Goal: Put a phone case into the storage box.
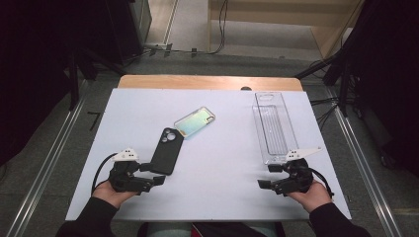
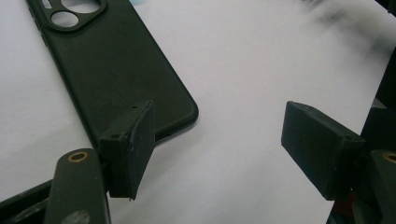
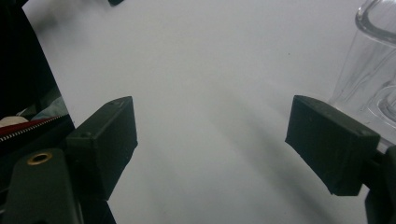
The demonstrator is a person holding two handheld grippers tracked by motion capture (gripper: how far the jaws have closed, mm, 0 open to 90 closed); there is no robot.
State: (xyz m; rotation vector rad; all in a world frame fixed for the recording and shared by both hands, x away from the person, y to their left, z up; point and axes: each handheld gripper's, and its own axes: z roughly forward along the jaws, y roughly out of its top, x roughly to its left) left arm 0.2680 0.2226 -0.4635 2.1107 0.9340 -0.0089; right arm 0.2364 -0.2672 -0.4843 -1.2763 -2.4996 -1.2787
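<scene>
Black phone case (image 1: 166,151) flat, long axis near-far, camera cutout far end.

A white board (image 1: 217,148) covered a wooden table (image 1: 207,82) at the centre of the frame, standing on grey floor (image 1: 49,148). Metal rails (image 1: 44,163) ran diagonally along the left and right edges. Dark equipment (image 1: 29,59) filled the upper corners, while pale wooden furniture (image 1: 296,19) and trailing black cables (image 1: 220,29) occupied the top centre, under dim, even light.
</scene>
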